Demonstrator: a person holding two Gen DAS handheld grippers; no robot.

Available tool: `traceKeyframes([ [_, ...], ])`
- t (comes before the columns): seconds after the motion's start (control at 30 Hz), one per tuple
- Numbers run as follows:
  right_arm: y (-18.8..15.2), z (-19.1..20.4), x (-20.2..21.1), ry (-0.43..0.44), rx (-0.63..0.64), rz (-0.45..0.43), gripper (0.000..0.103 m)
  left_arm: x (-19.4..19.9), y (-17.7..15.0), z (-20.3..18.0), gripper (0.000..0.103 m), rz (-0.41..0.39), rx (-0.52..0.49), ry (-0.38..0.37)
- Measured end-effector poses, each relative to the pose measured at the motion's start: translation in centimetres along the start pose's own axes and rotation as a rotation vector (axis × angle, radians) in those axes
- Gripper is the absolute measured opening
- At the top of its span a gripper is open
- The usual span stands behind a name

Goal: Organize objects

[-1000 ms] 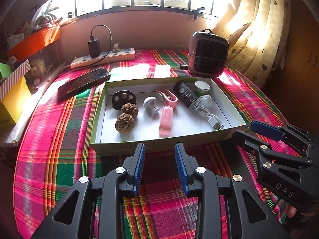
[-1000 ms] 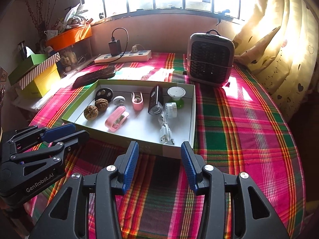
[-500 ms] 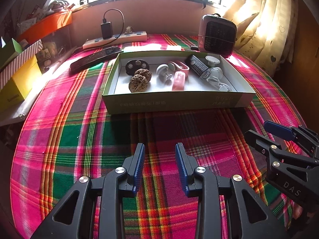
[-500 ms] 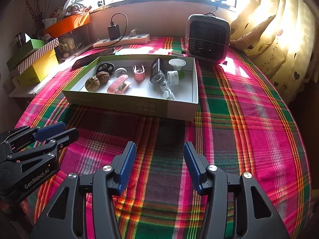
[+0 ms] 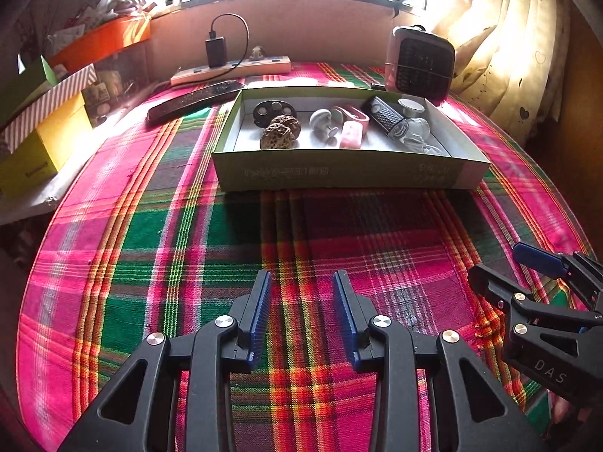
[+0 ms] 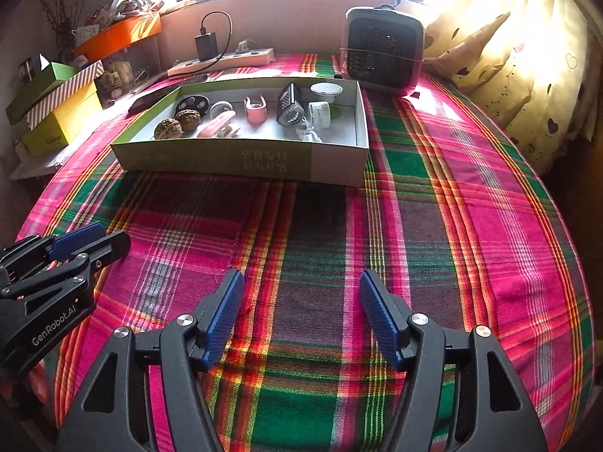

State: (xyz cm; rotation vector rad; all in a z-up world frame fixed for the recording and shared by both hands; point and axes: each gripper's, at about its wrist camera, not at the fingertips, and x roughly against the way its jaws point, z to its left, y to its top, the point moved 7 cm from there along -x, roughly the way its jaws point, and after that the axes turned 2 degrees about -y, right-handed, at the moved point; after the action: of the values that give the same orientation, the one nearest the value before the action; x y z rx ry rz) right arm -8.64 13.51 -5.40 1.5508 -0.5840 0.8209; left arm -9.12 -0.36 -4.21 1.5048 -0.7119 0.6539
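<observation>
Compared with a second ago, I see both grippers pulled back from the box (image 5: 350,173), which then filled the middle of each wrist view and now sits farther off across the plaid cloth (image 5: 301,233) on the table. My left gripper (image 5: 302,316) has its jaws apart with only cloth between them, and they have just been opening a little; my right gripper (image 6: 297,316) stands wider, its jaws having just been opening too, again with nothing between them. Neither touches anything. The box is a shallow open one, pale green outside and white inside, with printing on its near wall. In it I make out a dark round disc with holes (image 5: 274,110) at the far left, two wrinkled brown walnuts (image 5: 279,133) touching each other just in front of it, a white mushroom-shaped piece (image 5: 321,119), a pink clip (image 5: 352,133) lying beside a second pink holder (image 6: 256,110), a black remote (image 5: 384,115) tilted against the far wall, a white round lid (image 6: 326,89), a small white cylinder (image 6: 319,113) and a bundled white cable (image 5: 422,139) towards the right end. Behind the box a dark phone (image 5: 196,98) lies on the cloth, a power strip (image 5: 231,69) with a black charger runs along the wall, and a small heater (image 6: 382,56) stands at the right.
</observation>
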Motion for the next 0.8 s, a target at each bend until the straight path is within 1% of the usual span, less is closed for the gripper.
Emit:
traceKeyframes([
  [0.07,-0.17,0.0,0.08,-0.009,0.002,-0.003,0.067,-0.05,-0.03,-0.06,0.035,0.0,0.006,0.002],
  [0.17,-0.4,-0.13,0.24,-0.014,-0.004,-0.016,0.069,-0.09,-0.07,-0.33,0.036,0.003,-0.008,0.025],
  [0.23,-0.48,-0.3,0.28,-0.02,-0.012,-0.016,0.073,-0.06,-0.11,-0.4,0.037,0.002,-0.002,0.032],
  [0.3,-0.51,-0.53,0.24,-0.028,-0.024,-0.012,0.076,-0.01,-0.2,-0.51,0.042,0.002,0.002,0.026],
  [0.37,-0.51,-0.56,0.22,-0.031,-0.024,-0.011,0.076,0.02,-0.29,-0.8,0.047,0.003,-0.005,0.026],
  [0.4,-0.5,-0.57,0.19,-0.031,-0.025,-0.011,0.077,0.04,-0.36,-0.94,0.047,0.002,-0.009,0.031],
  [0.5,-0.49,-0.58,0.17,-0.03,-0.026,-0.01,0.077,0.1,-0.44,-0.96,0.048,-0.002,0.008,0.037],
  [0.8,-0.48,-0.58,0.15,-0.03,-0.026,-0.01,0.078,0.09,-0.46,-0.99,0.048,-0.002,0.008,0.037],
])
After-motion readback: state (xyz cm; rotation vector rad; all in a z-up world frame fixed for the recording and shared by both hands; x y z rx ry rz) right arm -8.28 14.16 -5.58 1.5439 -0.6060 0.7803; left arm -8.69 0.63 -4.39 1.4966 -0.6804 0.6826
